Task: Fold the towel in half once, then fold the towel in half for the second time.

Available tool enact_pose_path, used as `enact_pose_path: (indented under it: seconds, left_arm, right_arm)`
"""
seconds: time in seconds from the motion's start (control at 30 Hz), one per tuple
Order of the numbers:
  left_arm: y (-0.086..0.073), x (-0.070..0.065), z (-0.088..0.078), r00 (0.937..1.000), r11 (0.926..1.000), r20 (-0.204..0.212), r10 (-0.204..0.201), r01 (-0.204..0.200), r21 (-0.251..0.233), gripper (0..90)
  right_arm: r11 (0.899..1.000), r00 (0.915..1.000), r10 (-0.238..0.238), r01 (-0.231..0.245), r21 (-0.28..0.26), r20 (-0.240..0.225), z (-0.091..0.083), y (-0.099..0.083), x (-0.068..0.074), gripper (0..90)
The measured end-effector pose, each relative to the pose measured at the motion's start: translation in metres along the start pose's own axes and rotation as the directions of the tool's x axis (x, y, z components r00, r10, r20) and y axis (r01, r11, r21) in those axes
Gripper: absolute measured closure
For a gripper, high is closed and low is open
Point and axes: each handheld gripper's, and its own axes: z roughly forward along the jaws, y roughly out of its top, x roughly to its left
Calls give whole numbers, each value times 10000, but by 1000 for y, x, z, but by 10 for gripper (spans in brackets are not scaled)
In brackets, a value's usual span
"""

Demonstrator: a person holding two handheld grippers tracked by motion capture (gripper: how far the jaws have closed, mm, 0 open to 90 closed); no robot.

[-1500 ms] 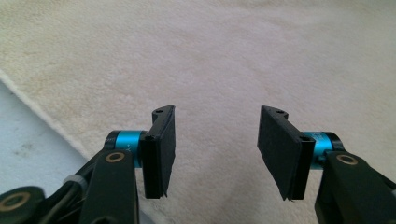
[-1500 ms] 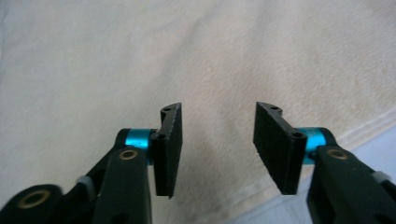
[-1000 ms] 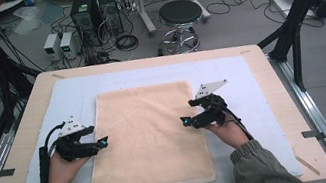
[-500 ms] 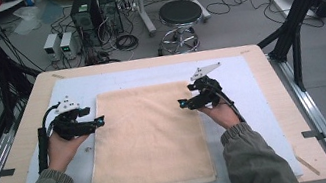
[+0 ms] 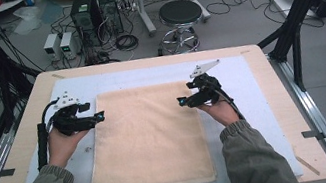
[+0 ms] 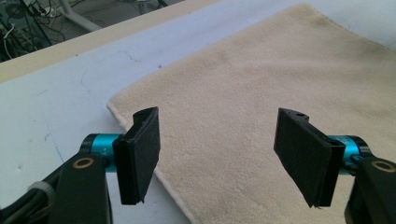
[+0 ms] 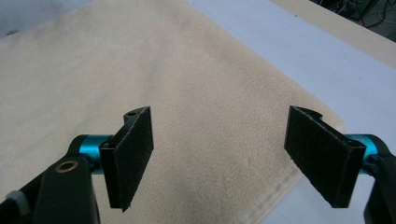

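Two grippers: the left gripper (image 5: 100, 115) and the right gripper (image 5: 180, 102) hovered over the towel's long edges, tips pointing inward at each other.
Towel place: the beige towel (image 5: 148, 134) lay flat on the white mat (image 5: 254, 101) in the middle of the table (image 5: 21, 162), one short edge toward 12 o'clock, the other toward 6 o'clock by the person's sleeves.
Left jaws: stood wide apart with nothing between them (image 6: 219, 158), poised above the towel's edge just short of its corner (image 6: 114, 100).
Right jaws: likewise spread and empty (image 7: 219, 163), above the opposite edge near its far corner (image 7: 338, 123).
Handling, as judged: soft, limp, light terry; it would sag and fold wherever it was lifted, and would not slip easily from the pads.
Where to grip, as judged: pinch the hemmed edge at each far corner, one pad sliding under the hem, so both corners rise together.
Risk, as judged: catching the mat beneath, or taking only loose pile.
Writing: none readable on towel, mat or grippers.
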Motion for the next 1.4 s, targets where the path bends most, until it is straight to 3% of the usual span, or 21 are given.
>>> enact_pose_path:
  seconds: [0.5,0.8,1.17,1.4]
  left_arm:
    - [-2,1,5,9999,9998,126,-117,115,172,319]
    - [-9,19,15,9979,9981,-295,-575,581,199,321]
    - [-27,35,50,9913,9932,-1135,-659,761,883,379]
    - [-34,36,64,9908,9834,-1105,-776,943,1549,427]
  right_arm:
    - [9998,9998,-171,172,110,-120,5,0,3,230]
    - [9995,9997,-170,165,251,175,12,-4,-4,231]
    - [9982,9966,109,-155,573,811,33,-18,-21,272]
    - [9929,9933,514,-620,1018,1038,43,-27,-32,386]
